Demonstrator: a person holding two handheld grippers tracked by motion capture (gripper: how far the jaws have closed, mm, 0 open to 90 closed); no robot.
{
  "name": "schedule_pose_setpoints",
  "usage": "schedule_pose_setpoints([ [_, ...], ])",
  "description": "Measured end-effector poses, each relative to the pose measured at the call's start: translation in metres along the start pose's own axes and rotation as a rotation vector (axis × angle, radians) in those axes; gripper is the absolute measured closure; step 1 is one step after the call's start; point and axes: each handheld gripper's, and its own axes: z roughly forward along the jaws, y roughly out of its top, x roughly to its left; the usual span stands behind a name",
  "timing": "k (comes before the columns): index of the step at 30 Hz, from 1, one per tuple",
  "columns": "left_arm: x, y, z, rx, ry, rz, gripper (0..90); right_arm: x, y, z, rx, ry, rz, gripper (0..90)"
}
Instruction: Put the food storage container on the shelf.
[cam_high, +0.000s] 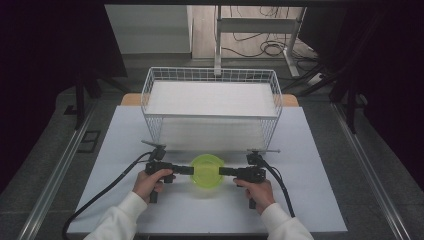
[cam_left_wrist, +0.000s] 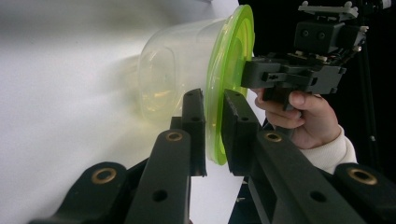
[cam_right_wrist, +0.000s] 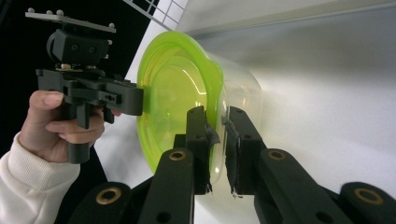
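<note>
A clear plastic tub (cam_high: 207, 176) with a bright green lid (cam_high: 207, 169) stands on the white table (cam_high: 320, 200), near the person's edge and about midway between left and right, just in front of a white wire basket (cam_high: 212, 107) that sits at the far side. The left gripper (cam_high: 188, 170) comes in from the left and the right gripper (cam_high: 223, 171) from the right, each held level in a hand (cam_high: 148, 184) with a pale sleeve (cam_high: 116, 222), so the two face each other across the tub. In the left gripper view the two black jaws are pressed onto the rim of the lid (cam_left_wrist: 224, 88), one above it and one below, pinching its green edge. In the right gripper view the jaws likewise pinch the opposite side of the tub (cam_right_wrist: 233, 93) at its rim, with the lid's (cam_right_wrist: 173, 98) edge and the clear wall caught between the pads. The tub's base appears to rest on the table. A black cable (cam_high: 97, 200) trails from the left gripper toward the near left corner.
</note>
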Motion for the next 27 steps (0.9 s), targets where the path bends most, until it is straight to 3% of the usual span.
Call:
schedule_pose_setpoints([
  [18,-0.016,0.0,-0.01,-0.042,-0.009,0.033,82.3,0.016,0.008,-0.011,-0.027,0.021,-0.074,80.6],
  [27,-0.026,0.003,-0.015,-0.051,-0.01,0.054,82.4,0.023,0.013,-0.017,-0.031,0.036,-0.081,80.7],
])
